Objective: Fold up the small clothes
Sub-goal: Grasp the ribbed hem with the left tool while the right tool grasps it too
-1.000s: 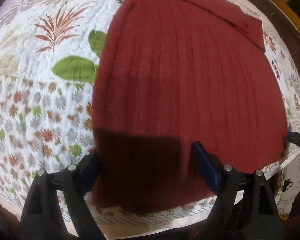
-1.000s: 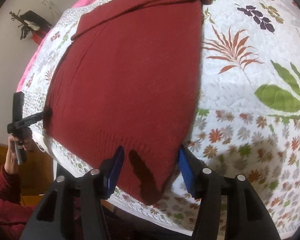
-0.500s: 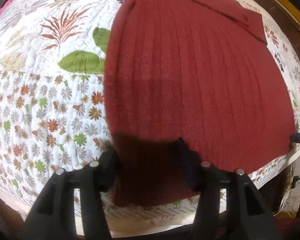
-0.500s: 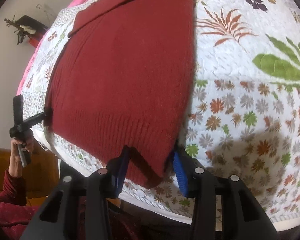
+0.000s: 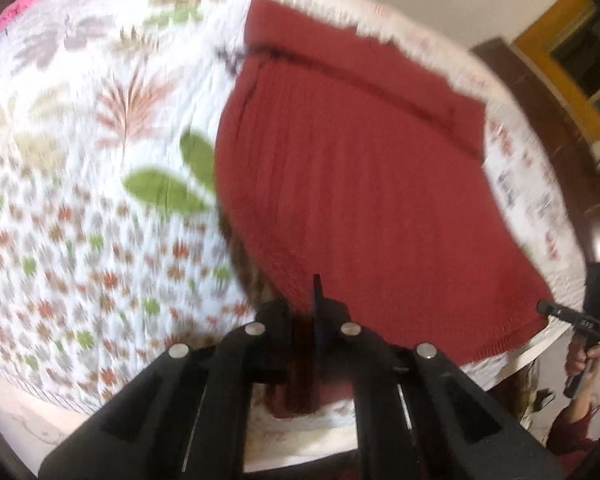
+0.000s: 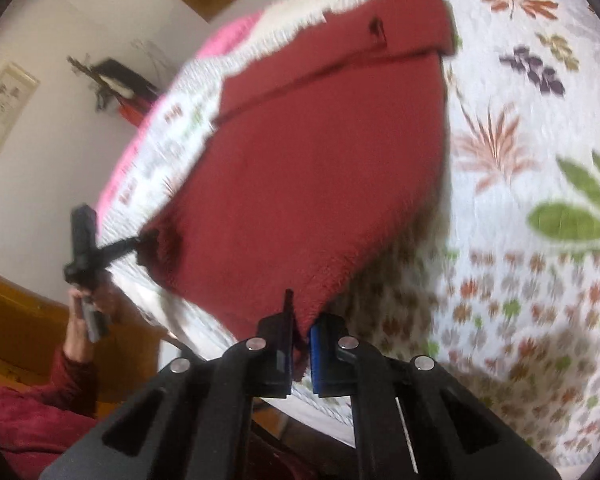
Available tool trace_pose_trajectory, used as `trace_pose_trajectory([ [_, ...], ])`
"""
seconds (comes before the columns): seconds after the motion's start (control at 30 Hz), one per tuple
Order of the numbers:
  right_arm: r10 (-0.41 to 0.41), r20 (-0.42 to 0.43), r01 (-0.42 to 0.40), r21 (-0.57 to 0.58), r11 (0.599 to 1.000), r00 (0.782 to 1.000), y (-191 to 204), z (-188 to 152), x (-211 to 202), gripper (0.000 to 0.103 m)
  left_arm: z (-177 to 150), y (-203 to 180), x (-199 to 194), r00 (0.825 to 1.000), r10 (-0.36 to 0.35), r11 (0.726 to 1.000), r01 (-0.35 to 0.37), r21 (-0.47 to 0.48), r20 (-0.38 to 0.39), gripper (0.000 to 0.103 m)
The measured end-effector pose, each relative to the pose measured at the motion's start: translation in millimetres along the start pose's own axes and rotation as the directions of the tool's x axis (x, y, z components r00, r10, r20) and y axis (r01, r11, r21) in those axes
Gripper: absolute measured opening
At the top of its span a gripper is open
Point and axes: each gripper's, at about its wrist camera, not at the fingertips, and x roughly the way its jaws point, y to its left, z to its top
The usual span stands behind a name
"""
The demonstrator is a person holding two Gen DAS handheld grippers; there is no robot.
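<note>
both tools, left (image 5: 305, 334) and right (image 6: 300, 344), now clamped on sweater (image 5: 360, 184) hem corners | were open | hem lifting off bed (image 6: 540, 320) | fold starting

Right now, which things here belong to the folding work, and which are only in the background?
For the job:
- red knit garment
- left gripper, shut on its near hem
- right gripper, shut on the other hem corner
- floral quilt beneath

Just around:
- framed picture
- wall shelf
</note>
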Motion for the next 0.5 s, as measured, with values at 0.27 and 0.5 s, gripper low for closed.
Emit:
trace_pose_trajectory([
  [0.27,-0.008,0.045,0.007,0.013,1.0,0.999,-9,58,-5,0.006,48,4,3,0.998,0.012,1.0,-0.01,-0.029,0.061,0.006],
  [0.5,-0.049,0.027,0.047,0.049,0.998,0.998,-28,98,13,0.006,82,-2,35,0.997,0.057,0.998,-0.055,-0.041,0.058,0.006],
])
